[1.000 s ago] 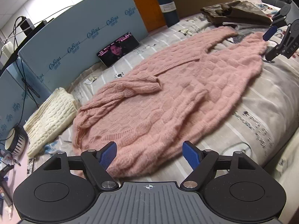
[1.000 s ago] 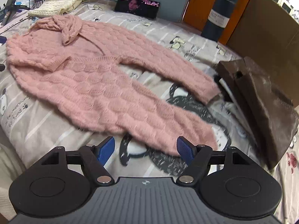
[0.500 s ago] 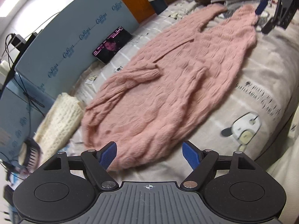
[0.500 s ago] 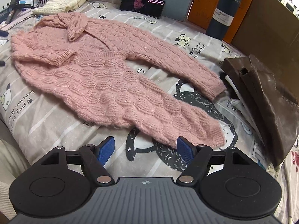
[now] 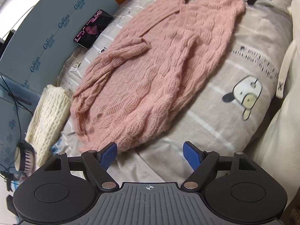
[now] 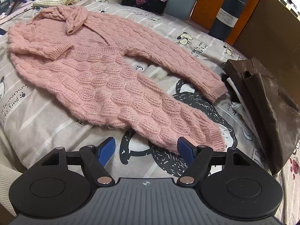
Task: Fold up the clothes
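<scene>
1. While the pink cable-knit sweater (image 6: pixel 105 71) lies spread flat on the grey cartoon-print bedsheet (image 6: pixel 37 116), one sleeve is folded across its chest.
2. Left gripper (image 5: pixel 150 154) hovers by the hem, jaws wide, empty.
3. Right gripper (image 6: pixel 146 151) hovers near a sleeve cuff, jaws wide, empty.
4. A folded brown leather garment (image 6: pixel 266 101) lies beside that sleeve.

On the bedsheet (image 6: pixel 46 116) we find the sweater (image 6: pixel 97 78) spread out, one sleeve (image 6: pixel 75 21) folded back over its body. Behind it a phone (image 6: pixel 144 1) leans against a panel (image 5: pixel 56 28); right of the phone stands a bottle (image 6: pixel 229 12), with a bag (image 6: pixel 271 101) lying nearer.
</scene>
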Demonstrator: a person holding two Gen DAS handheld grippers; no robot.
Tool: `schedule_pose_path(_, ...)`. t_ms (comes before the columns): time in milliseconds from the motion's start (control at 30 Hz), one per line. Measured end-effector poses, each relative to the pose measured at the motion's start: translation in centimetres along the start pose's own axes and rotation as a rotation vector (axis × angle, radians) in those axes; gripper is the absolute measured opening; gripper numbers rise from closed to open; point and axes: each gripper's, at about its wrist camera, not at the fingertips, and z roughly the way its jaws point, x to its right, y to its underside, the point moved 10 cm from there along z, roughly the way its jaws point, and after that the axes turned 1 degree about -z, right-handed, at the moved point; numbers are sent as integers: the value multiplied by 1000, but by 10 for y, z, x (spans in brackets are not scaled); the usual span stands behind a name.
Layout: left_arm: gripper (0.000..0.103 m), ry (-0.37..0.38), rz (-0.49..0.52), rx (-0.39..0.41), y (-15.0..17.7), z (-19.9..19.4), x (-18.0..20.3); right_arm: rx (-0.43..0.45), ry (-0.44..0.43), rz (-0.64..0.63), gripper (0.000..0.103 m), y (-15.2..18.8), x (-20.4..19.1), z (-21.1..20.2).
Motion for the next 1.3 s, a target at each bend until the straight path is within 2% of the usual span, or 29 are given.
schedule_pose_path(100, 80, -11, 14, -2, 8, 4, -1, -20, -4, 1, 71, 4, -1, -1)
schedule_pose_path(333, 80, -129, 51, 99, -6, 12, -14, -31, 49, -31, 71, 2, 0, 2)
schedule_pose_path(633, 79, -146, 24, 127, -14, 34, -32, 38, 97, -6, 73, -19, 7, 18)
schedule_pose_path(667, 75, -138, 6, 134, -15, 35, -36, 42, 93, 5, 70, -19, 9, 18)
schedule_pose_path(700, 57, -129, -31, 144, -18, 34, -43, 46, 89, 15, 65, -20, 11, 18)
schedule_pose_path(767, 29, -111, -106, 164, -22, 33, -58, 45, 74, 71, 22, -21, 17, 18)
schedule_pose_path(800, 20, -101, -143, 173, -24, 33, -65, 52, 46, 125, 18, -24, 21, 16)
schedule_pose_path(867, 16, -83, -217, 193, -29, 32, -80, 67, -9, 231, 9, -32, 29, 11)
schedule_pose_path(967, 16, -55, -328, 223, -36, 30, -102, 85, -140, 372, 6, -50, 44, 7)
schedule_pose_path(1033, 14, -36, -403, 242, -40, 29, -117, 120, -193, 419, 6, -69, 60, 4)
schedule_pose_path(1167, 14, 11, -511, 268, -53, 33, -147, 166, -234, 402, 6, -108, 86, 6)
schedule_pose_path(1300, 14, 70, -517, 242, -66, 53, -166, 101, -295, 350, 6, -129, 98, 29)
